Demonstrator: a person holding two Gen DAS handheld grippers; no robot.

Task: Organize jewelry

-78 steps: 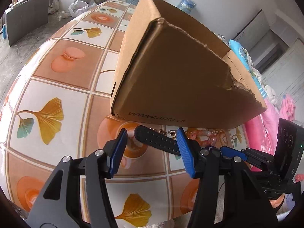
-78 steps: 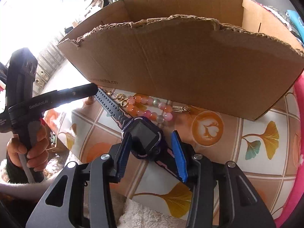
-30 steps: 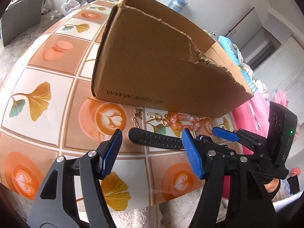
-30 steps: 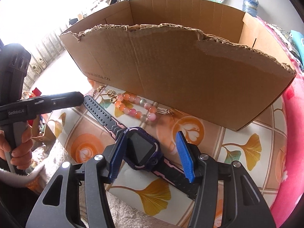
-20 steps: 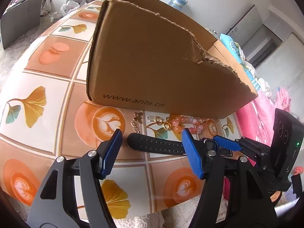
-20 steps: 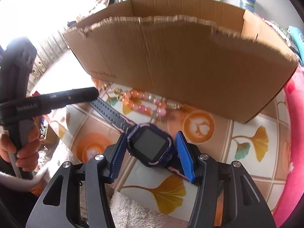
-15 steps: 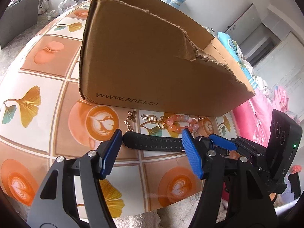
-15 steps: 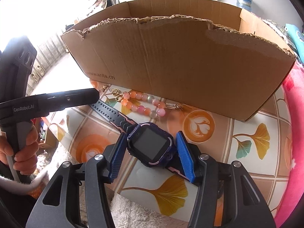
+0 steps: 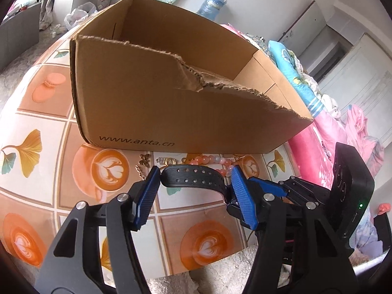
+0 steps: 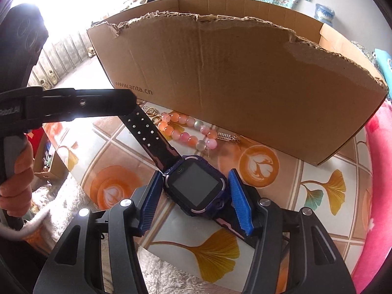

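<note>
A purple smartwatch (image 10: pixel 194 187) with a black perforated strap (image 9: pixel 193 180) is between the blue pads of my right gripper (image 10: pixel 196 197), which closes on its case. The strap end reaches between the open fingers of my left gripper (image 9: pixel 193 191), with the left pad at its tip. A pink and orange bead bracelet (image 10: pixel 187 132) and gold trinkets (image 9: pixel 144 159) lie on the table in front of the open cardboard box (image 10: pixel 232 78). The box (image 9: pixel 171 93) has a torn front rim.
The patterned tablecloth (image 9: pixel 36 147) with latte and ginkgo-leaf tiles covers the table. Its near edge with a white fluffy fringe (image 10: pixel 176 272) is just below the grippers. Pink bedding (image 9: pixel 318 142) lies to the right of the table.
Both grippers have risen and moved closer to the box. The watch strap has lifted off the table and its end now lies between the left fingers. The right gripper keeps hold of the watch.
</note>
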